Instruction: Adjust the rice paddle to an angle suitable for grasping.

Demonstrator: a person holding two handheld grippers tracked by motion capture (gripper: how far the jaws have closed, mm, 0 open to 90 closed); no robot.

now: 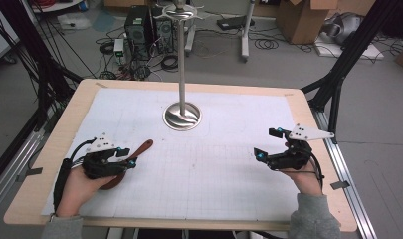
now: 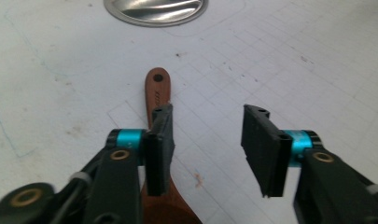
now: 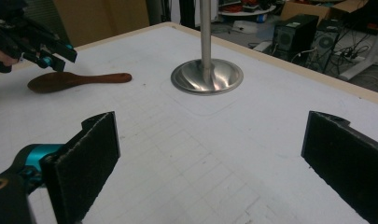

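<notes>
A brown wooden spoon (image 1: 139, 152) lies flat on the white gridded mat (image 1: 214, 169) at the left, its handle toward the metal stand. My left gripper (image 1: 130, 158) hovers over the spoon's bowl end and is open. In the left gripper view the spoon (image 2: 157, 91) runs under the left jaw, with the gripper (image 2: 210, 149) holding nothing. My right gripper (image 1: 268, 142) is open near the table's right side, far from the spoon. In the right gripper view the spoon (image 3: 74, 80) lies at the far left, and the gripper (image 3: 210, 158) has its jaws wide apart.
A metal stand with a round base (image 1: 182, 116) and a tall pole (image 1: 181, 55) rises at the mat's far middle. The wooden table edge (image 1: 50, 144) frames the mat. Computers, cables and boxes crowd the floor beyond.
</notes>
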